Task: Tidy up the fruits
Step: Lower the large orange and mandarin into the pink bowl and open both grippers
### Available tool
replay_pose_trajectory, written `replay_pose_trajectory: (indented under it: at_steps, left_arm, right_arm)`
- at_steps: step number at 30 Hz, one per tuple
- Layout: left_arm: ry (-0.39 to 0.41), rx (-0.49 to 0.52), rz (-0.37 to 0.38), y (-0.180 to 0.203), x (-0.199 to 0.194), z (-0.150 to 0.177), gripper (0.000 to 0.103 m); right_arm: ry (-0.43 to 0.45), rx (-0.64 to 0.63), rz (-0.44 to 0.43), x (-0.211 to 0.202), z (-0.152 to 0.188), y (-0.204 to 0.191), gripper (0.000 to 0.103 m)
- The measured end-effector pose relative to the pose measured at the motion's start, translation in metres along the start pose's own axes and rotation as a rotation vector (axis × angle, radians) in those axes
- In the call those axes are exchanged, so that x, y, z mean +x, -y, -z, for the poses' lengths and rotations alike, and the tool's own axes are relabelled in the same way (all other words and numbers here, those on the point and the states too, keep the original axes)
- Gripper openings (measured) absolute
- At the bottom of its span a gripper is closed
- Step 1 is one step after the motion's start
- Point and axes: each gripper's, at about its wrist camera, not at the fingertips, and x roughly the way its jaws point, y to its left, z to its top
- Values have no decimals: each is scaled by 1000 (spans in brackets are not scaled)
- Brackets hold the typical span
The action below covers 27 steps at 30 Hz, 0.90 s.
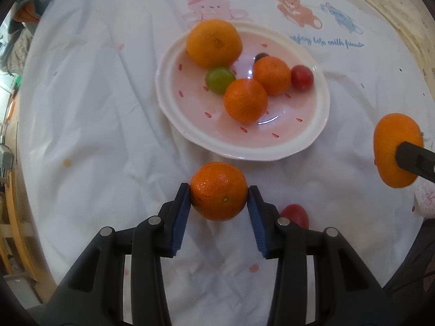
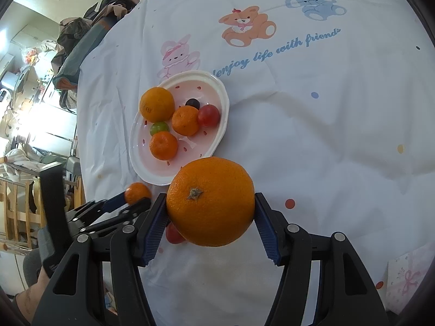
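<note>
The left tool (image 1: 219,191) has its blue pads pressed on either side of a small mandarin (image 1: 219,191), held just short of the plate's (image 1: 190,133) near rim. The right tool (image 2: 210,203) grips a large orange (image 2: 210,201), stem facing the camera, also just short of that rim and off to the right of the left tool.

A red tomato (image 1: 295,214) lies on the white cloth (image 1: 81,108) between the two tools, partly hidden behind the fingers.

In the pink, white-rimmed plate I count six pieces: one big orange (image 1: 214,43) at the far-left rim, two mandarins (image 1: 245,100) in the middle, one green grape (image 1: 219,79), one red tomato (image 1: 302,77) and one dark grape (image 1: 261,55) mostly hidden. The near half of the plate is bare.

The cloth-covered tabletop lies open to the right and beyond the plate; its left edge drops away near clutter and wooden chairs (image 2: 16,212).
</note>
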Motion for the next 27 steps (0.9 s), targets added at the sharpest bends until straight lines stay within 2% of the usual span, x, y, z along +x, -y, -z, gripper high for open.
replay_pose_trajectory:
  at_steps: [6,13,19,27]
  left_arm:
    - [43,-19,-15,-13,-21,14,38]
    - [130,-23,-38,-18,-47,18,38]
    - [232,-70,-39,-30,-81,6,38]
    - [272,-56,-39,-36,-95,-22,38]
  right_arm:
    - [10,7,5,-4,2,2,64]
    - [36,2,-3,-15,7,0,64]
    - [119,-44,-17,-37,8,-9,64]
    - [253,-97,-71,-58,-17,-22,64]
